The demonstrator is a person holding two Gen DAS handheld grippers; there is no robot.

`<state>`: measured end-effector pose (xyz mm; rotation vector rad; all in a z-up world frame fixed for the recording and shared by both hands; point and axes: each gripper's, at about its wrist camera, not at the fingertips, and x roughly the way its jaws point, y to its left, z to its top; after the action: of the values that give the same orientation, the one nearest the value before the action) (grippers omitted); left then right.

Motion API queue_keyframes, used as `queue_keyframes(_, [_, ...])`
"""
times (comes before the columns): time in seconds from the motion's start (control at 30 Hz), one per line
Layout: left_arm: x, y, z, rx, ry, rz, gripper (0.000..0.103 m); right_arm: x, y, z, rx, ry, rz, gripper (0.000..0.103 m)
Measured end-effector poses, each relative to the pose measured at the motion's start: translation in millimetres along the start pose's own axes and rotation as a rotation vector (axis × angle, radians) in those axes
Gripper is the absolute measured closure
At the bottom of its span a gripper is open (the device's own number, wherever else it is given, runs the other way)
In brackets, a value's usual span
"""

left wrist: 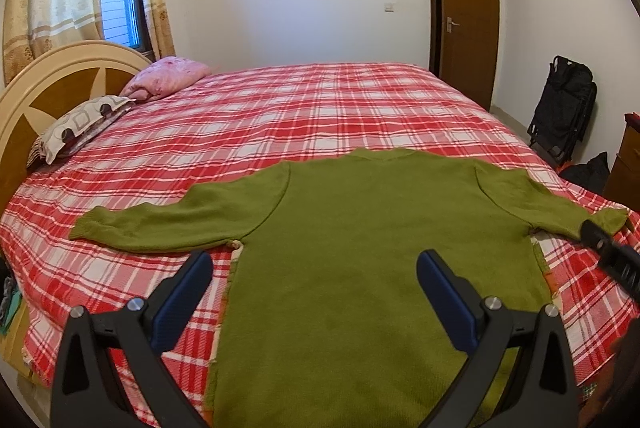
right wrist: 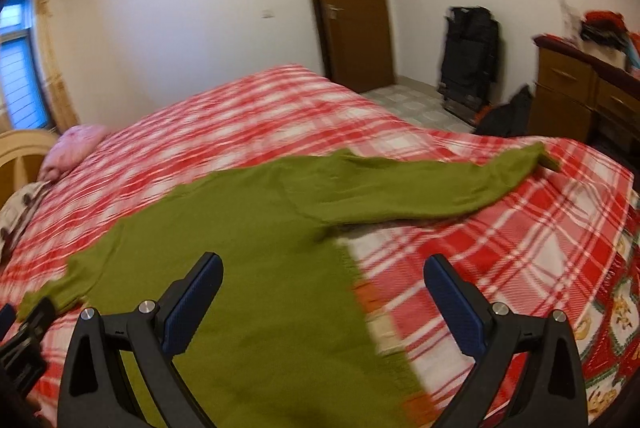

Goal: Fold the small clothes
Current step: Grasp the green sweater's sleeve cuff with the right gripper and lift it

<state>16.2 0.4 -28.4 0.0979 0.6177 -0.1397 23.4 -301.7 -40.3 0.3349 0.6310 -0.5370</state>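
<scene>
A green knitted sweater (left wrist: 372,228) lies flat on the red plaid bedspread (left wrist: 280,108), both sleeves spread out sideways, neck toward the far side. My left gripper (left wrist: 314,292) hovers open above the sweater's lower left body, nothing between its blue-padded fingers (left wrist: 184,300). The right gripper (left wrist: 612,256) shows as a dark shape near the right sleeve cuff in the left wrist view. In the right wrist view the sweater (right wrist: 248,260) fills the lower left and its right sleeve (right wrist: 440,184) stretches right. My right gripper (right wrist: 324,296) is open over the sweater's right side edge. The left gripper (right wrist: 24,340) appears at the far left.
Two pillows (left wrist: 120,96) lie against a wooden headboard (left wrist: 48,88) at the left. A brown door (left wrist: 468,16), a black bag (right wrist: 472,56) and a wooden dresser (right wrist: 580,92) with clutter stand to the right. The near right bed corner carries a patterned cover (right wrist: 612,328).
</scene>
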Motion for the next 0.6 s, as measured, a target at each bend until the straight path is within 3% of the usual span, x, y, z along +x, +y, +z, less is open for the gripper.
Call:
queue_keyframes(0.17, [24.1,2.0,-2.1,0.005,0.048,-0.025,0.0,25.4,-67.7,36.4,0.095,-0.033,-0.074,0.002])
queue_keyframes(0.33, [38.9,10.8,0.5,-0.005,0.072,-0.052,0.0,50.2,-173.7,78.3,0.345,-0.034,-0.148,0.013])
queue_keyframes(0.47, [46.0,13.7,5.4,-0.014,0.066,-0.06,0.0,87.5,-257.1,80.3,0.648,0.057,-0.054,0.013])
queue_keyframes(0.57, [51.5,14.0,8.0,-0.022,0.069,-0.057,0.0,109.3,-292.6,72.2,0.798,0.07,-0.032,0.014])
queue_keyframes(0.6, [54.2,13.9,8.4,-0.025,0.076,-0.055,0.0,114.7,-297.9,72.0,0.804,0.072,-0.033,0.022])
